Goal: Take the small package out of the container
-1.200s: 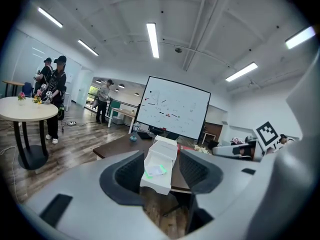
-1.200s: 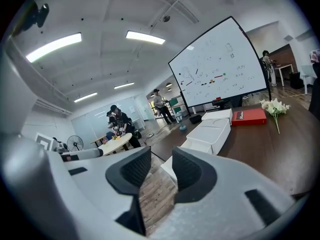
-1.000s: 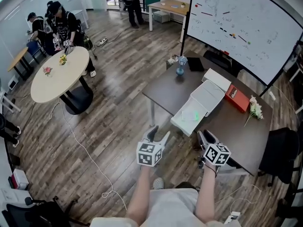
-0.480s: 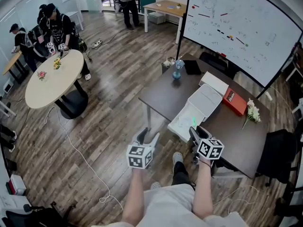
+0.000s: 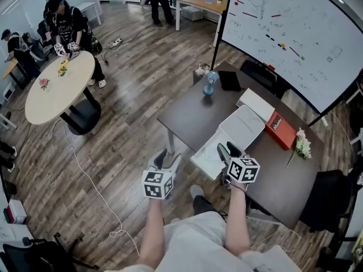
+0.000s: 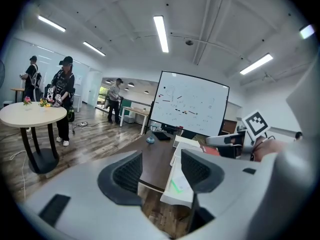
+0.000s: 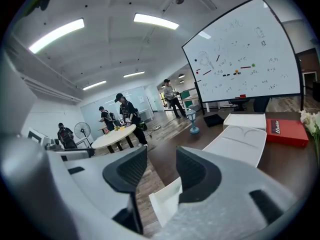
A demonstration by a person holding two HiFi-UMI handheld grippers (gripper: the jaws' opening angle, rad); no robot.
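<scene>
left gripper [image 5: 169, 158]: jaws parted, nothing between them. it hangs off the table's near edge, over the floor, just beside the container.
right gripper [image 5: 228, 151]: jaws have just been opening and now stand apart and empty. it hovers over the container's near end, with the near corner of the wall showing below its pads.
container [image 5: 205, 158]: white tray, open, on the near edge of the dark table [image 5: 187, 115]. its lid [image 5: 243, 126] lies folded back flat behind it.
small package [image 6: 178, 185]: green-marked, lying low inside the container, untouched.
step: approach, as i read it. no grip yet.
next move: you likely need to tilt the right jaws down into the tray, straddle the package, clench, then lift clear of the wall. it looks flat, so pinch an edge.
beyond: red book [image 5: 281, 130] by the lid, whiteboard [image 5: 283, 33] behind the table.
</scene>
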